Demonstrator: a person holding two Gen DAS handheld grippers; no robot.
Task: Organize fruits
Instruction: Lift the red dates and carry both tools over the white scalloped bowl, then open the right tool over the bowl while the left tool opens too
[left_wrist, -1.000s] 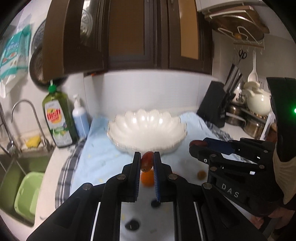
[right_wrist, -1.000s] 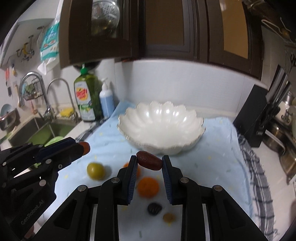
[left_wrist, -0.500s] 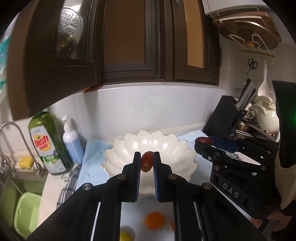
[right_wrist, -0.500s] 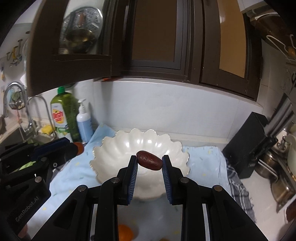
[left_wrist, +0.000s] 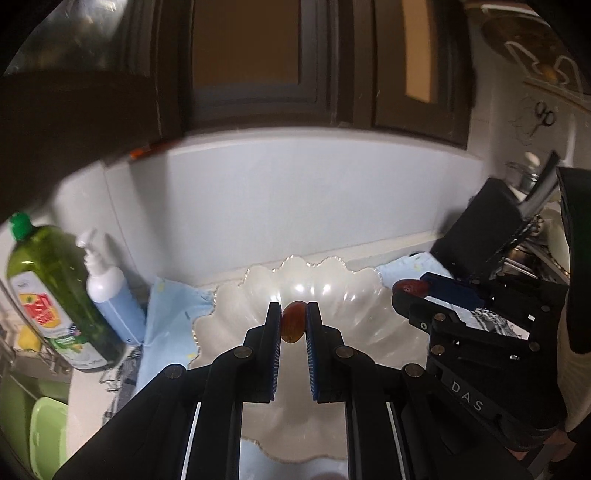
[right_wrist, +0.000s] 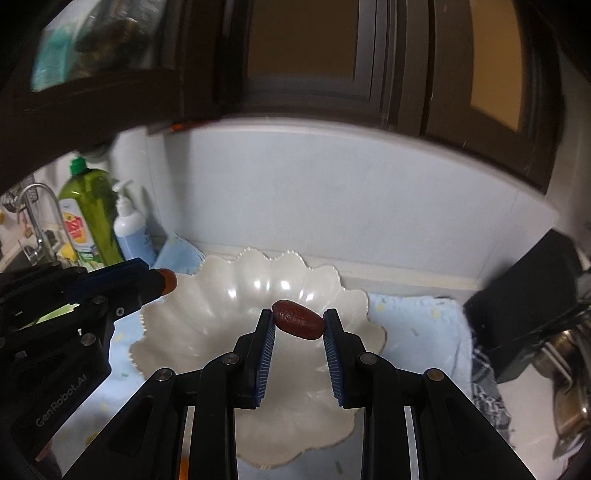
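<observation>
A white scalloped bowl (left_wrist: 343, 295) stands on a light blue cloth (left_wrist: 166, 314); it also shows in the right wrist view (right_wrist: 207, 317). My left gripper (left_wrist: 293, 319) is shut on a small reddish-brown fruit (left_wrist: 293, 325) and holds it above the bowl. My right gripper (right_wrist: 298, 323) is shut on a dark red date (right_wrist: 298, 324), also above the bowl. Each gripper shows in the other's view: the right (left_wrist: 410, 291) beside the bowl's right rim, the left (right_wrist: 162, 282) over its left rim.
A green dish soap bottle (left_wrist: 48, 295) and a white pump bottle (left_wrist: 110, 291) stand left of the bowl, by the sink with a green tub (left_wrist: 48, 435). A black knife block (left_wrist: 480, 236) and pots stand at the right. Dark cabinets hang overhead.
Both grippers have moved forward and up with their fruits, from above the cloth to over the bowl. The loose fruits on the cloth have dropped out of view.
</observation>
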